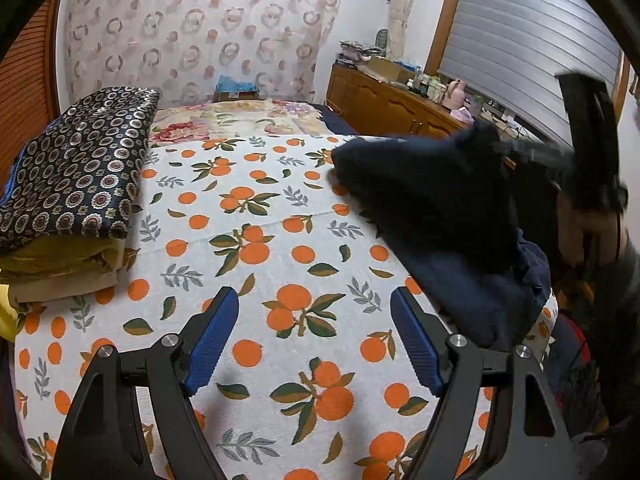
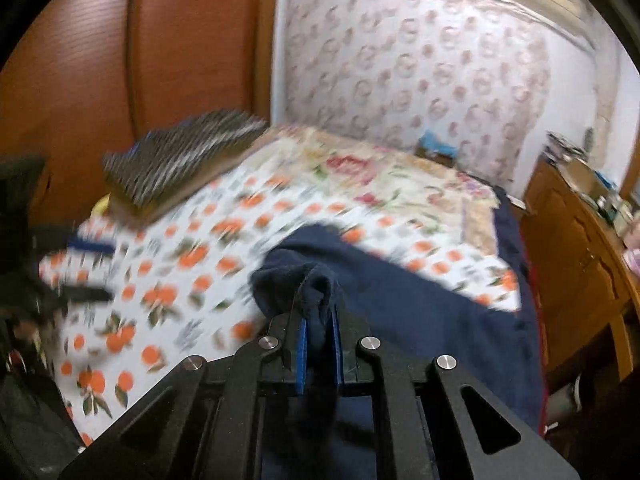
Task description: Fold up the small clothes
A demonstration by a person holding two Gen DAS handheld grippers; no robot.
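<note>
A dark navy garment (image 1: 448, 216) lies on the right side of the bed, over the orange-print sheet (image 1: 256, 240). My right gripper (image 2: 319, 316) is shut on a bunched fold of this navy garment (image 2: 400, 292) and lifts it; the view is blurred by motion. In the left wrist view the right gripper (image 1: 520, 148) shows as a dark blur at the garment's raised far edge. My left gripper (image 1: 314, 340) is open and empty, low over the sheet, to the left of the garment. It shows blurred at the left edge of the right wrist view (image 2: 86, 272).
A folded stack of quilts with a dark patterned cover (image 1: 76, 184) sits on the bed's left side. A floral blanket (image 1: 240, 120) covers the far end. A wooden cabinet (image 1: 384, 100) with clutter stands to the right. A patterned curtain (image 1: 200, 28) hangs behind.
</note>
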